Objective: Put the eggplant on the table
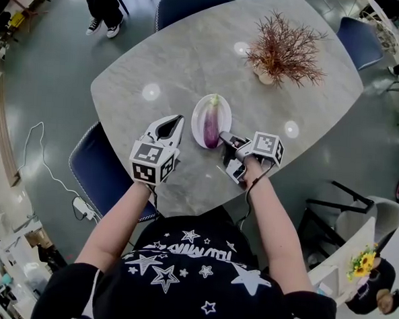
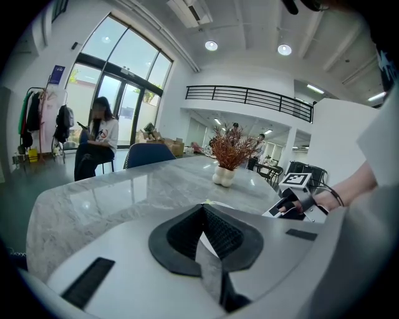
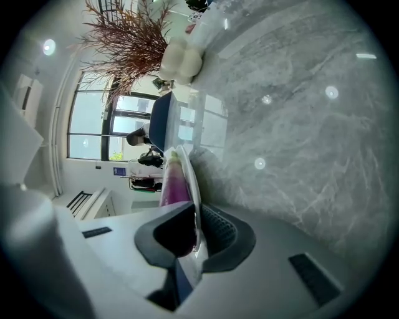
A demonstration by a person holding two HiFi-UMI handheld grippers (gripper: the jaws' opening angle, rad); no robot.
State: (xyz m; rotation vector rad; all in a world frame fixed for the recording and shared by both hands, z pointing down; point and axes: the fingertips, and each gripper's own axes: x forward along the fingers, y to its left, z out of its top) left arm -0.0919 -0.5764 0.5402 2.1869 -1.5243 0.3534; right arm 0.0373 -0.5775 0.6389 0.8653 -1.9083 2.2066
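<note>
Eggplant (image 1: 211,122) lies on the white plate (image 1: 197,118) on the table (image 1: 192,54), blunt end toward the right gripper (image 1: 224,137), whose jaws look pinched on the plate rim right beside that end. Left gripper (image 1: 179,120) hovers just left of the plate, jaws together on nothing. Judgement: light, firm, glossy skin so probably slippery and bruisable; grip across the thick belly with modest squeeze, not the tapered stem end.
</note>
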